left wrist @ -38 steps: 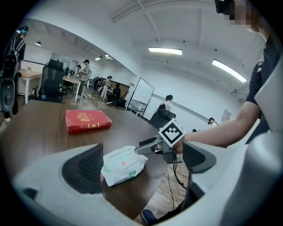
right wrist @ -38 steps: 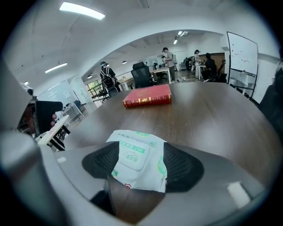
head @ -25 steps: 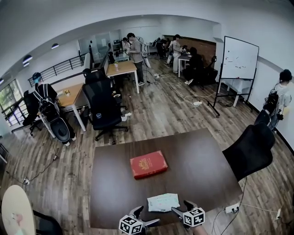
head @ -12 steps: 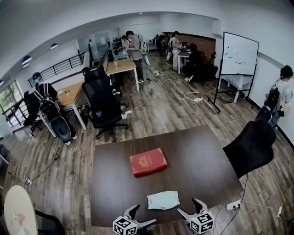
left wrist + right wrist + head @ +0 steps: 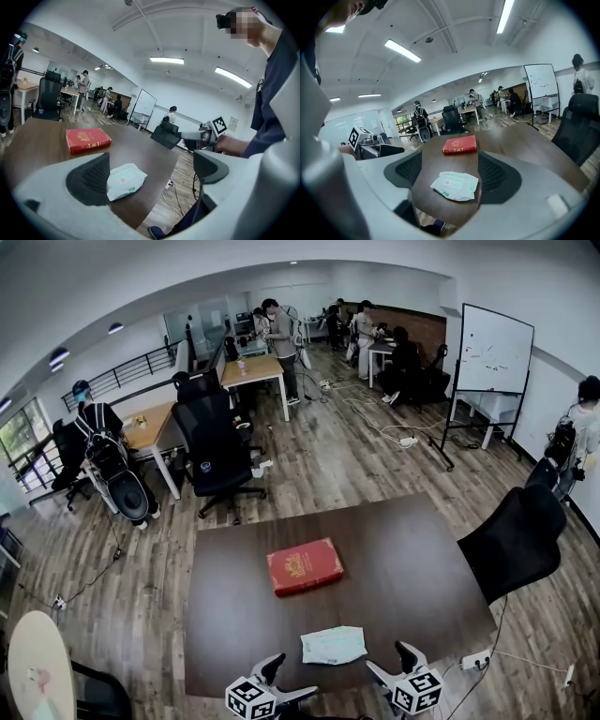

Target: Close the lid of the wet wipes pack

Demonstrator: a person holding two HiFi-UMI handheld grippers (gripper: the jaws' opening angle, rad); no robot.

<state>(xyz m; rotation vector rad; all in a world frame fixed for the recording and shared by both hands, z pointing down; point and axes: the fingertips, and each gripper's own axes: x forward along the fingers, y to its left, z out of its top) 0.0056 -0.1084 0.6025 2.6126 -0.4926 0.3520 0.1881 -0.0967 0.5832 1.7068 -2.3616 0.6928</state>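
The left tool (image 5: 152, 171) is held with its jaws wide apart and nothing between the pads; a pack of wet wipes (image 5: 124, 180) is seen just past the left pad, untouched. The right tool (image 5: 451, 169) is likewise open and empty: the pack is framed between its jaws but lies on the counter (image 5: 403, 559) beyond them. Both tools are kept off the counter's near edge, one to each side of the pack.

The pack is laid flat near that edge, printed face up. Its lid cannot be told apart from the top face, so whether it is pressed shut cannot be told.

The pack is judged to be light, soft and wrapped in smooth film. It would probably slide on the dark counter if pushed from one side and buckle if pinched in the middle. It is best steadied at one short end by one tool, while the lid is pressed down from above by a pad of the other.

A red book (image 5: 305, 566) is left further back, well apart from the pack.
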